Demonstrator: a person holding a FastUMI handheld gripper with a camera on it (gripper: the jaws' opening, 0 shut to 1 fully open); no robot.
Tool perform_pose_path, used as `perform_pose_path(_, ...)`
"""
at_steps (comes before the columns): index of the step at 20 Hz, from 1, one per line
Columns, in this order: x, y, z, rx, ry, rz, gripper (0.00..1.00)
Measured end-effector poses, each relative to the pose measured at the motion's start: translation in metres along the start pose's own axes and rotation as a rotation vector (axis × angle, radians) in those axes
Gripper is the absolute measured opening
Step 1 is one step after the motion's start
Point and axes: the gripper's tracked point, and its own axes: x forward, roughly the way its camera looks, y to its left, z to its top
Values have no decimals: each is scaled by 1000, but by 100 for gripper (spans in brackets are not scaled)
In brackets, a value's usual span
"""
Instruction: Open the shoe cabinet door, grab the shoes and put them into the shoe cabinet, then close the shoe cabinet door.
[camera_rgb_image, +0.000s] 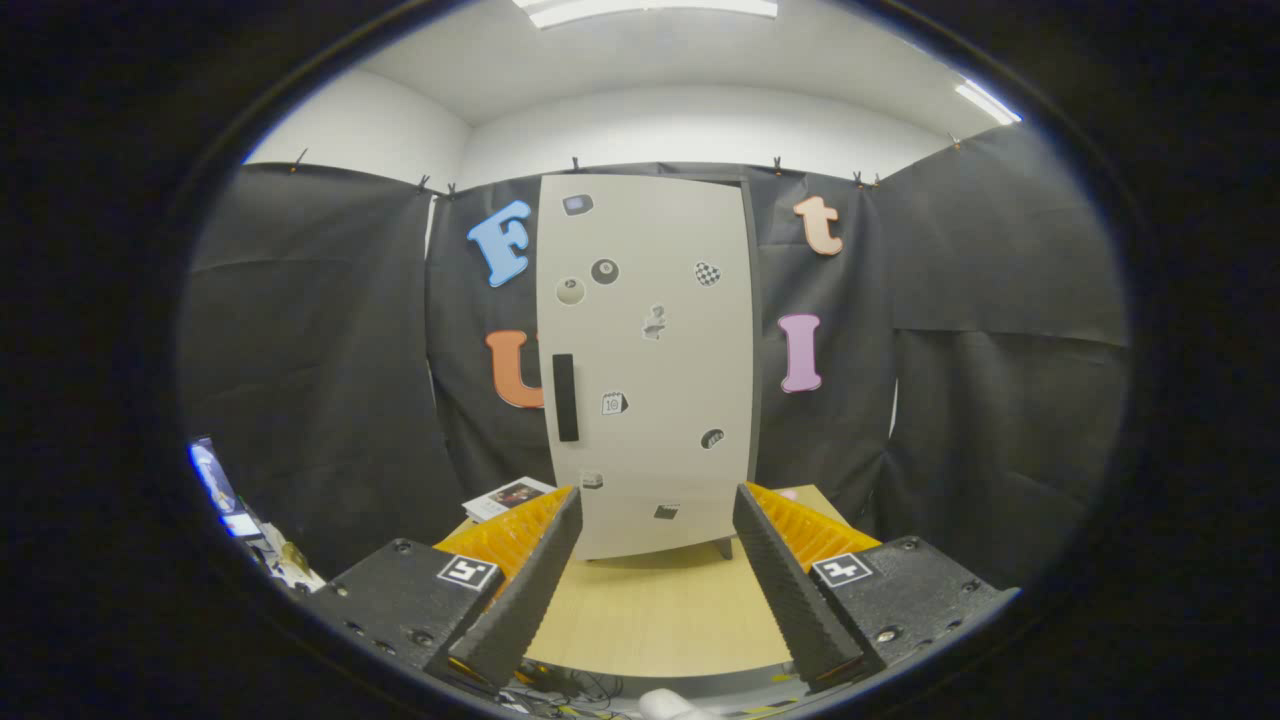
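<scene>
- The tall pale-grey shoe cabinet (648, 370) stands upright at the far end of the light wooden table (660, 610), and its flat door (690, 330), dotted with small stickers, appears to sit flush against the body, so you are looking at a closed cabinet
- The door's slim black vertical handle (566, 397) runs along the cabinet's left edge, about halfway up
- Your gripper (655, 520) is spread wide with nothing between its fingers; they point straight at the cabinet's lower front and stop well short of it, with bare tabletop in between
- You have no shoes on the stretch of table in front of the cabinet, and whatever is inside the cabinet is hidden behind the door
- That leaves two readings: either the door has yet to be swung open and the shoes wait somewhere beyond what you can see, or the shoes are already inside and the door is shut again
- A small printed booklet (510, 497) lies on the table just left of the cabinet's foot, and a hint of something pink (788, 492) peeks out just right of it; it is too hidden to name
</scene>
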Motion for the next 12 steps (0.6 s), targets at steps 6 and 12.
perform_pose_path(6,-21,-6,-12,13,-18,-34,99)
perform_pose_path(12,-30,-14,-19,11,-17,-73,99)
